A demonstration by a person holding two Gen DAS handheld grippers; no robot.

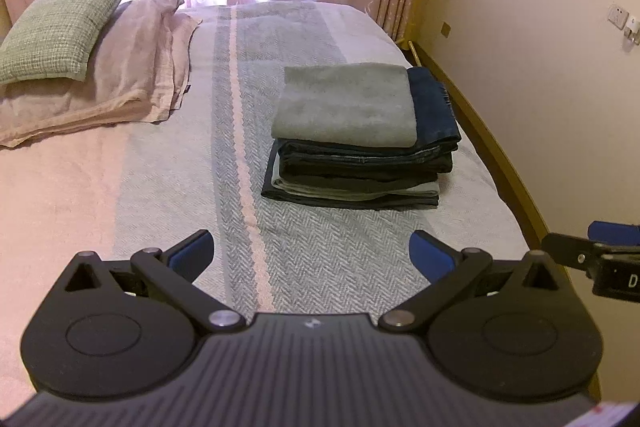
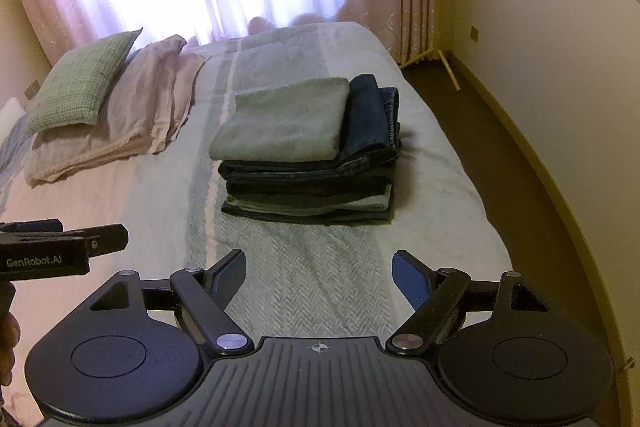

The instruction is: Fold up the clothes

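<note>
1. My left tongs [image 1: 311, 253] hang released with nothing between them; ahead and slightly right of them the stack of folded clothes [image 1: 356, 139] sits on the bed [image 1: 168, 163].
2. My right tongs [image 2: 319, 277] gape empty too, the stack straight ahead.
3. Only the right view shows the dark floor [image 2: 472, 131] beside the bed; only the left shows the wall socket [image 1: 617, 16].

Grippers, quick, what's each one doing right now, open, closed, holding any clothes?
Left gripper: open, holding nothing, short of the folded clothes stack.
Right gripper: open, holding nothing.
</note>
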